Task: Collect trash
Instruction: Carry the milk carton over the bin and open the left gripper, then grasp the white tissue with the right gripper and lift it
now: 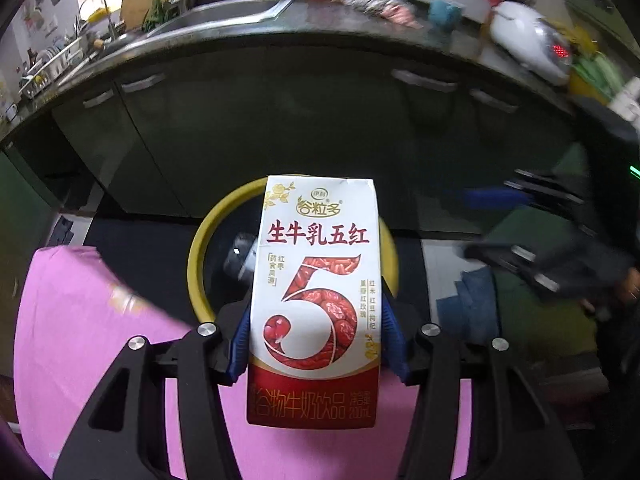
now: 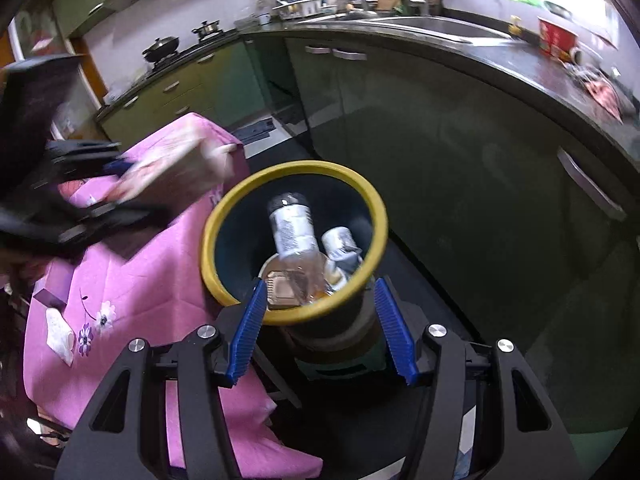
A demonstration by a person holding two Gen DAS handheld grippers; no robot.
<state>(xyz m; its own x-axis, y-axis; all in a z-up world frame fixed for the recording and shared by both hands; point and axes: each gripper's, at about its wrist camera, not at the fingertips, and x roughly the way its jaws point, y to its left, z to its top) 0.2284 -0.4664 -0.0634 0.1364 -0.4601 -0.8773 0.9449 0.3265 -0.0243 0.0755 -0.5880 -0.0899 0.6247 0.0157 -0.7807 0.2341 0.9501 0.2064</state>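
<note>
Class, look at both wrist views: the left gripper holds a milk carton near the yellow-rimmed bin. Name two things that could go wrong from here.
1. The left gripper grips the milk carton only low on its sides, so the tall carton might tip or slip before release.
2. The bin already holds a plastic bottle standing up near the rim; the carton could land on it and bounce out onto the pink cloth.

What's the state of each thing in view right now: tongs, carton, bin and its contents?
left tongs: shut on milk carton
milk carton: upright, held over the bin's rim
right tongs: open, empty, above the bin
bin: upright, no lid, partly filled
clear bottle: inside bin, leaning, cap on
small can: inside bin, beside the bottle
pink tablecloth: draped, beside the bin
</note>
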